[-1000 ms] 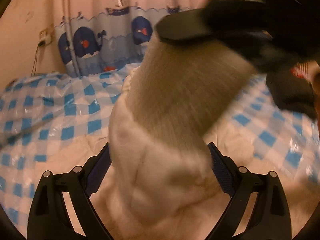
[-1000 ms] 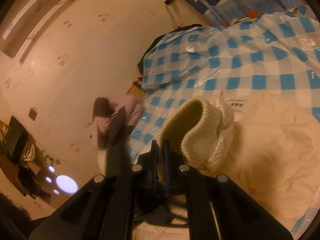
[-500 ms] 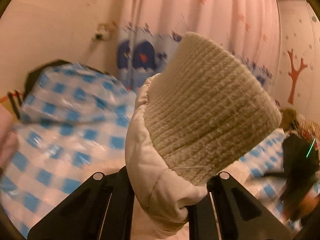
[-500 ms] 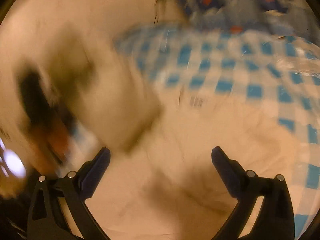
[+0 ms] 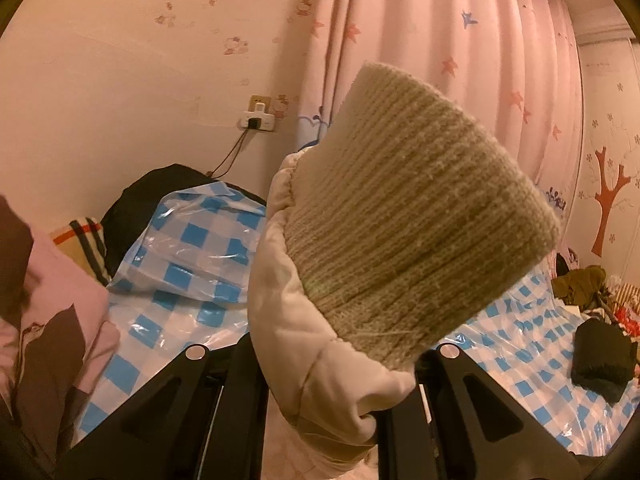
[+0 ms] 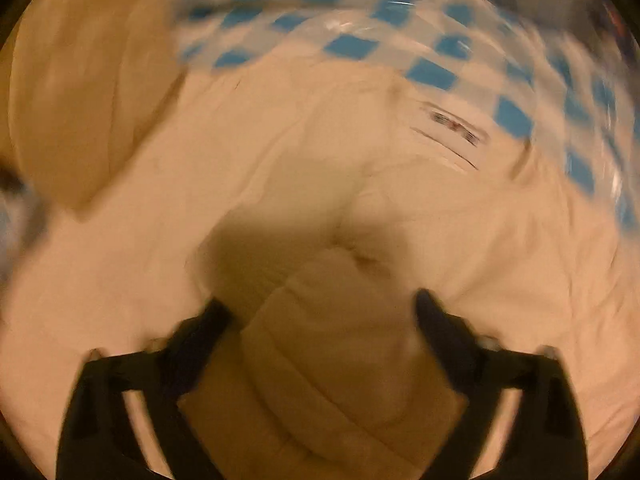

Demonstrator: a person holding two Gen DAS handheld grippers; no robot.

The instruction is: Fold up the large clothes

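Observation:
My left gripper (image 5: pixel 324 364) is shut on the sleeve (image 5: pixel 316 384) of a cream padded jacket and holds it up. The sleeve's ribbed beige knit cuff (image 5: pixel 412 236) stands above the fingers and fills the middle of the left wrist view. My right gripper (image 6: pixel 320 312) is open, just above the jacket's cream body (image 6: pixel 400 216), which lies spread on the blue-checked plastic sheet (image 6: pixel 432 68). A puffy fold (image 6: pixel 332 360) of the jacket sits between the open fingers. The right wrist view is blurred.
The checked sheet (image 5: pixel 192 248) covers a bed. A pink and brown garment (image 5: pixel 48 312) lies at the left, a black item (image 5: pixel 600 356) at the right. A pink star curtain (image 5: pixel 460 40) and a wall socket (image 5: pixel 258 118) are behind.
My right gripper let go of the knit cuff, opened and swung down over the jacket body. My left gripper closed on the sleeve and lifted it.

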